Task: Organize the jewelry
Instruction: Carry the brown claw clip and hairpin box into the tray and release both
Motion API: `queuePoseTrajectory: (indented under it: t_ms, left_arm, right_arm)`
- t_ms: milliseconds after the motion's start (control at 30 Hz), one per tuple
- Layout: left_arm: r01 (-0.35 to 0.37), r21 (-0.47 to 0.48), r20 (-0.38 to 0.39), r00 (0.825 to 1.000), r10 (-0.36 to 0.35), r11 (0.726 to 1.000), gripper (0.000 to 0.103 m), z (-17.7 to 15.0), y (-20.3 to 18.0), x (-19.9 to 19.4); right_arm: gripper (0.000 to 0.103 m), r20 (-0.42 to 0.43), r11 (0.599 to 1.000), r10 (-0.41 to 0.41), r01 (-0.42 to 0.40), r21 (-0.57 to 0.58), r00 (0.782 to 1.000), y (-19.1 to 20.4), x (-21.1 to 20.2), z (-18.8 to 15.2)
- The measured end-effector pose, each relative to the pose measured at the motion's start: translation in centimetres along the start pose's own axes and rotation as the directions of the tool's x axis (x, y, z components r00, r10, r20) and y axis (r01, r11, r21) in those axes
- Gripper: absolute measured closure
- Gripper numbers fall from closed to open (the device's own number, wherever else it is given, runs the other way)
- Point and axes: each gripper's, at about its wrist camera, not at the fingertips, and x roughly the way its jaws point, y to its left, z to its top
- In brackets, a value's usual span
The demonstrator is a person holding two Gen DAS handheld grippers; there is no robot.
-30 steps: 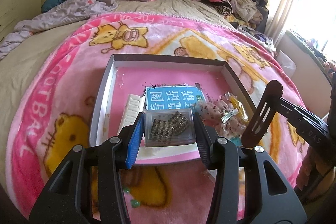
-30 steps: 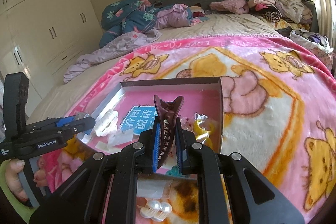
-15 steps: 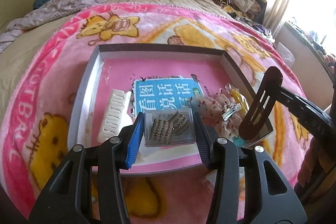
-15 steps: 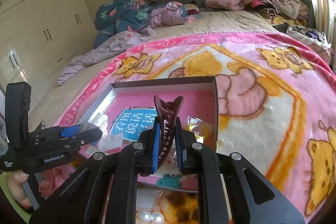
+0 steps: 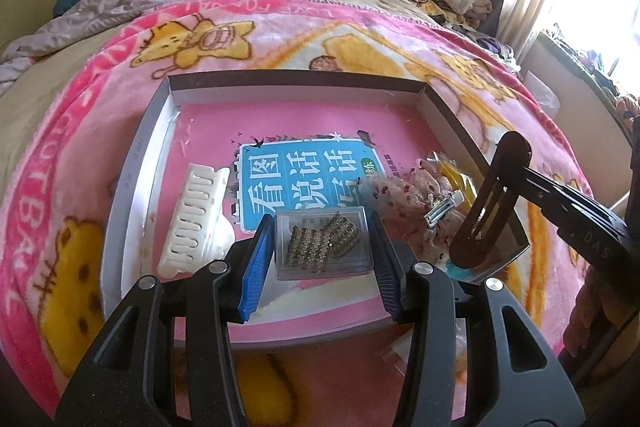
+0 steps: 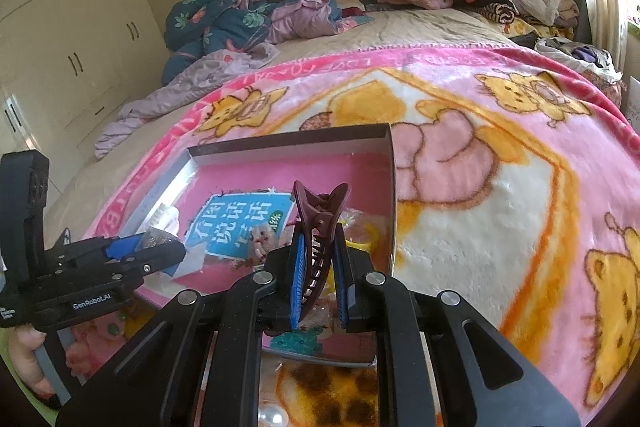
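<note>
Over the last second I have lowered both grippers toward the shallow box point(image 5: 448, 115) on the pink blanket point(image 5: 360, 27), so both pieces are nearly in. My left gripper point(image 5: 322, 247) pinches the clear case of rhinestone clips point(image 5: 322, 241) above the booklet point(image 5: 304, 179); my right gripper point(image 6: 318, 267), pressed tight, clamps the maroon claw clip point(image 6: 318, 215) over the box's near right corner.

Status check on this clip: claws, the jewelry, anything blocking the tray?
Left claw shut on clear jewelry case. Right claw shut on brown hair clip. Both over the tray. White comb and floral scrunchie crowd the near end.
</note>
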Motion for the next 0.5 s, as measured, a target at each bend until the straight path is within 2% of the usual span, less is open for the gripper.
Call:
queuePoseTrajectory:
  t_ms: [200,333,500]
  left_arm:
    - [-0.001,0.004,-0.003,1.000,0.001,1.000,0.065,-0.1,0.1,0.2]
    - [0.006,-0.002,-0.005,1.000,-0.006,1.000,0.058,-0.1,0.1,0.1]
    - [0.003,-0.006,-0.002,1.000,-0.003,1.000,0.058,-0.1,0.3,0.0]
  right_arm:
    - [0.090,-0.022,1.000,0.009,-0.009,0.000,1.000,0.2,0.9,-0.4]
    - [0.090,-0.049,1.000,0.024,-0.024,0.001,0.999,0.4,1.4,-0.7]
    - [0.088,-0.054,1.000,0.024,-0.024,0.001,0.998,0.6,1.5,-0.9]
